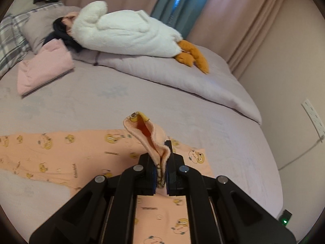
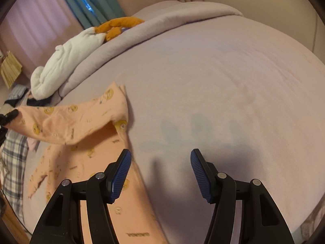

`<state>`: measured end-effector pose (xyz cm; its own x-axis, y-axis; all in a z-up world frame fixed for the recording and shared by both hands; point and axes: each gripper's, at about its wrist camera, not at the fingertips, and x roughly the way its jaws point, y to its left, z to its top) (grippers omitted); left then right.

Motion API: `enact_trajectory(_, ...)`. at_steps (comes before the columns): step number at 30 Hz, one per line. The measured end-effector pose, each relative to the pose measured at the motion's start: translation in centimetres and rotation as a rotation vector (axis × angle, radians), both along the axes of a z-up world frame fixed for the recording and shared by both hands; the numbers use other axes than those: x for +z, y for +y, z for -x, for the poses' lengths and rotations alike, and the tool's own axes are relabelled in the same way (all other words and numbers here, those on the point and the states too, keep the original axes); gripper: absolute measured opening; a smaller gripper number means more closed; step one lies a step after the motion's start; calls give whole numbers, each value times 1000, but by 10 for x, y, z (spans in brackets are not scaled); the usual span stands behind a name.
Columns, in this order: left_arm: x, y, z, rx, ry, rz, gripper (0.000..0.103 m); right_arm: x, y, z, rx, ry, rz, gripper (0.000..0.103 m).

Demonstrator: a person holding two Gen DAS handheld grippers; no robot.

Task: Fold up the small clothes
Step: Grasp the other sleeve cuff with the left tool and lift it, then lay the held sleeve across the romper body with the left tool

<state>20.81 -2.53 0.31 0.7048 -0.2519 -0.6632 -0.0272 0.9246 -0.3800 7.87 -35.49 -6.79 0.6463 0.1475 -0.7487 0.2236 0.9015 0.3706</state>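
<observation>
Pajamas [image 1: 61,152] in peach, with little yellow cartoon faces on them, lie spread out on the bed [image 1: 182,109]. The bed has a soft purple-grey sheet.

The left claw [image 1: 161,168] is squeezed tight on a bunched-up bit of the peach cloth. That bit is a cuff [image 1: 146,134], and it sticks up out of the claw with its opening showing. The rest of the pajamas lie flat on the sheet under and beside the claw.

In the right wrist view, the right claw [image 2: 160,172] is partly open. Its two blue pads [image 2: 119,174] stand well apart and nothing is between them. It hangs over the sheet, with its left finger above the edge of the pajamas. One part of the pajamas [image 2: 77,120] is lifted up off the bed at the left side of that view.

Farther back on the bed there is a big white stuffed toy [image 1: 126,34] with orange feet [image 1: 193,56]. It lies on a folded blanket [image 1: 182,77]. A folded pink cloth [image 1: 44,69] sits near a checked pillow [image 1: 10,38]. Curtains [image 1: 223,6] hang behind the bed.
</observation>
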Motion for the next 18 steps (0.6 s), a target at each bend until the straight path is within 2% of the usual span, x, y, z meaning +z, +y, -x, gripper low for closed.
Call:
enact_trajectory(8, -2, 21, 0, 15, -6, 2, 5, 0, 13, -8, 37, 5, 0, 61)
enact_trajectory(18, -13, 31, -2, 40, 16, -39, 5, 0, 18, -9, 36, 22, 15, 61)
